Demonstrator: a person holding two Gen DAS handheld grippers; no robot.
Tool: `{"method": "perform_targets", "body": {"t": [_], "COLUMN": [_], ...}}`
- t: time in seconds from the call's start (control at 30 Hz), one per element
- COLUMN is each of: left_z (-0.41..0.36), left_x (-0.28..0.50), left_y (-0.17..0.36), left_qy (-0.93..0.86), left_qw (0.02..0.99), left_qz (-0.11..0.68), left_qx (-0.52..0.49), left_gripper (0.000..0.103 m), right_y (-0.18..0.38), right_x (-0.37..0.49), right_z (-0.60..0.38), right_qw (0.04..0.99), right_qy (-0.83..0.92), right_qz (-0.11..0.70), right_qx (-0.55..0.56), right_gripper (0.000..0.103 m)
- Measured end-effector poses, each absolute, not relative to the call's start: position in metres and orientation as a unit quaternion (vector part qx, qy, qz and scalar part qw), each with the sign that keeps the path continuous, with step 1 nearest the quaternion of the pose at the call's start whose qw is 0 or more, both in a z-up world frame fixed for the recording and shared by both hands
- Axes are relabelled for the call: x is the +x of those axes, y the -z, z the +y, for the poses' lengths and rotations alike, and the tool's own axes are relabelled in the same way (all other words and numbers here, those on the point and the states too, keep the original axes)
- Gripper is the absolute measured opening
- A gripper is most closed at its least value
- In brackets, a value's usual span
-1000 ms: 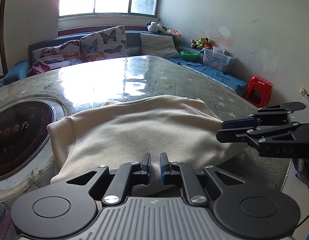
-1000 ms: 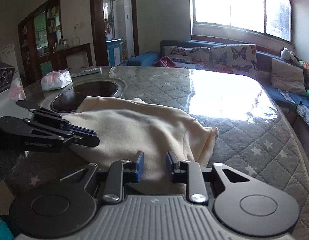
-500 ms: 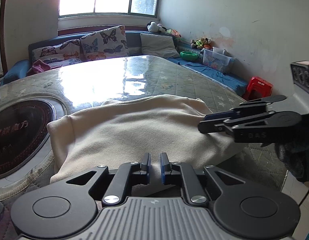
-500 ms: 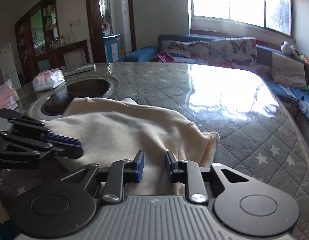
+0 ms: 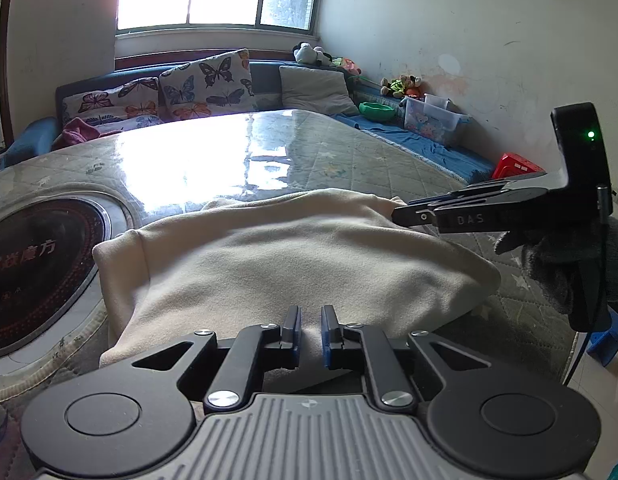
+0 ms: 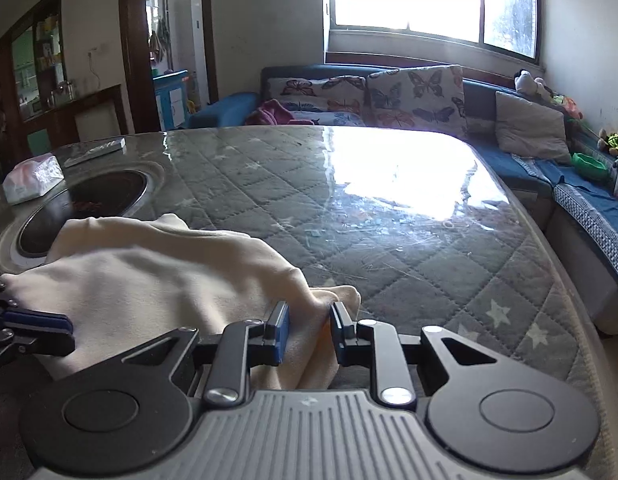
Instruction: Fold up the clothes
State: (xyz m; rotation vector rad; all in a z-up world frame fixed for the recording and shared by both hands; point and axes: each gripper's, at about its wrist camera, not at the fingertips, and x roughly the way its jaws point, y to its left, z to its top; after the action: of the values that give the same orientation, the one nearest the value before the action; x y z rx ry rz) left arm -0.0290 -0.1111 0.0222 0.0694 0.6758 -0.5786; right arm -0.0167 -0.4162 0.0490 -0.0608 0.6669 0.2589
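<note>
right wrist view: right hand-held gripper (image 6: 305, 334) has its blue pads spread around a bunched corner of the cream garment (image 6: 161, 280); cloth fills the gap, but whether the pads press on it cannot be told. left hand-held gripper (image 5: 307, 330) sits low at the garment's near hem, pads slightly apart with cloth showing between them; no firm pinch is evident.

the garment lies on the counter (image 6: 389, 208), which has a quilted star-pattern cover under a glossy sheet. relative to the garment: the round inset cooktop (image 5: 37, 264) touches its left end and is partly overlapped; a tissue pack (image 6: 33, 178) lies beyond the cooktop; the butterfly cushions (image 5: 205, 84) stand well beyond its far edge.

judgement: the step in hand is taking hold of the two near corners for a fold. the next move calls for both pads to close fully on cloth, then a lift and carry away from the operator.

orientation: the long axis runs left to right across the counter's near edge. which end is collar or hem cannot be told.
</note>
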Motion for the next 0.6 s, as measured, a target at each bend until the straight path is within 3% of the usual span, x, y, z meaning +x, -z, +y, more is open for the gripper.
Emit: {"method": "perform_targets", "body": {"t": [0.23,0.37,0.6], "left_z": [-0.111,-0.111,-0.110], "left_x": [-0.028,-0.029,-0.030], "left_y": [-0.021,-0.021,-0.021], "left_qy": [0.281,0.280,0.282], "left_qw": [0.901,0.902,0.902], "left_qz": [0.328,0.328,0.327], "left_qx": [0.033,0.032,0.033], "left_gripper": [0.013,0.013,0.013], "right_y": [-0.047,-0.044,-0.048], "right_x": [-0.015,-0.014,-0.020], "right_z": [-0.414,-0.412,-0.402], "right_qw": [0.938,0.937,0.948], "right_qy": [-0.119,-0.124,-0.096], "right_qz": [0.324,0.325,0.296], "right_qx": [-0.024,-0.025,-0.071], "right_gripper": [0.021,0.008,0.005]}}
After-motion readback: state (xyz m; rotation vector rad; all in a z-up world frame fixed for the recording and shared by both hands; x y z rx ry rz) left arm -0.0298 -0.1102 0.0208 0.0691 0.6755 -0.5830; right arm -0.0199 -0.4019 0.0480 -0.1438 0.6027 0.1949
